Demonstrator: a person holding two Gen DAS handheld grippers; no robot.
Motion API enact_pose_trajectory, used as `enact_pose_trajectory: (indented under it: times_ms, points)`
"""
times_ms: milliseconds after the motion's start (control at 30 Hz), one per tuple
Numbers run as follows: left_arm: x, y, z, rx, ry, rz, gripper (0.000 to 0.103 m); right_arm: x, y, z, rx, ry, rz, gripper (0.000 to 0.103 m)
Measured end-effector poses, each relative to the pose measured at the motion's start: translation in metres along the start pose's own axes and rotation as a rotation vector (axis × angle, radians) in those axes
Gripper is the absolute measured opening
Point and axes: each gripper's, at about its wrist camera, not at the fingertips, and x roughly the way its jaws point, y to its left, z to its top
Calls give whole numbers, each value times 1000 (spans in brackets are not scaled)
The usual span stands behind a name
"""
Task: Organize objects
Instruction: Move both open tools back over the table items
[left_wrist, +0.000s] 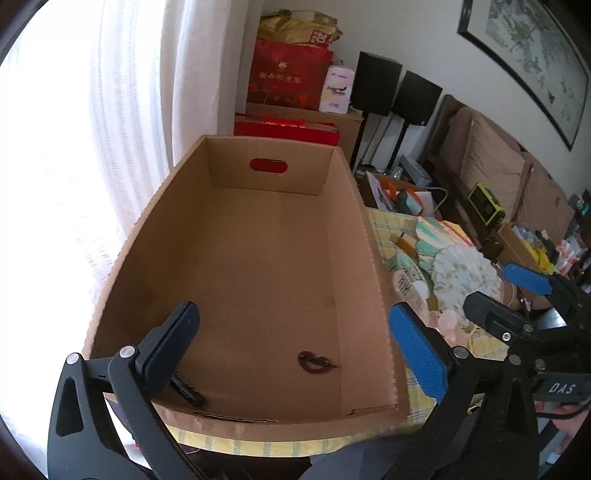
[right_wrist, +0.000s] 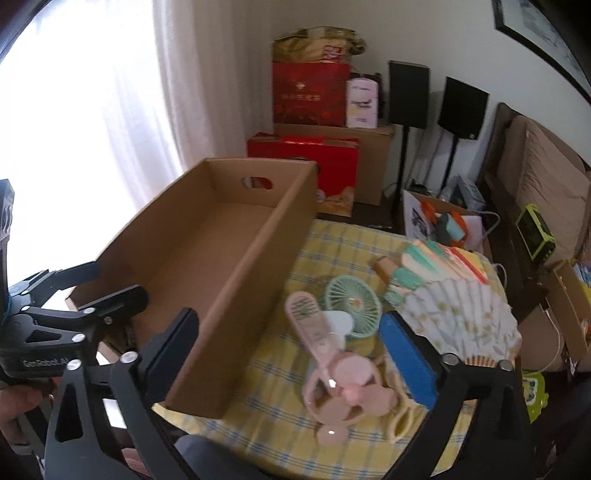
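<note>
Two grippers spread wide, nothing gripped | left gripper (left_wrist: 295, 343) over cardboard box (left_wrist: 236, 266), dark curled item (left_wrist: 316, 362), perhaps a hair tie, lying below | right gripper (right_wrist: 291, 354) above pink fan (right_wrist: 332, 384) on tablecloth (right_wrist: 266, 417)

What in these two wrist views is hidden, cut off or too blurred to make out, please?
- Left wrist view: the black object in the cardboard box is partly behind the left gripper finger; its kind is unclear.
- Left wrist view: the small dark red item on the box floor is too small to identify.
- Right wrist view: the pink fans are motion-blurred, and the right gripper finger covers part of the paper fan.
</note>
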Motion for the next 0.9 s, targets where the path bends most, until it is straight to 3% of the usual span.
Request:
enact_pose_trajectory:
  times_ms: [600,900]
  points:
    - [-5,-57,2,64,1,-76,103,-32,-51,-13,57,-19,-80,103]
    - [-3,-96,-2,114,13,-125,103,-54,-98,-31,111,-7,-132,103]
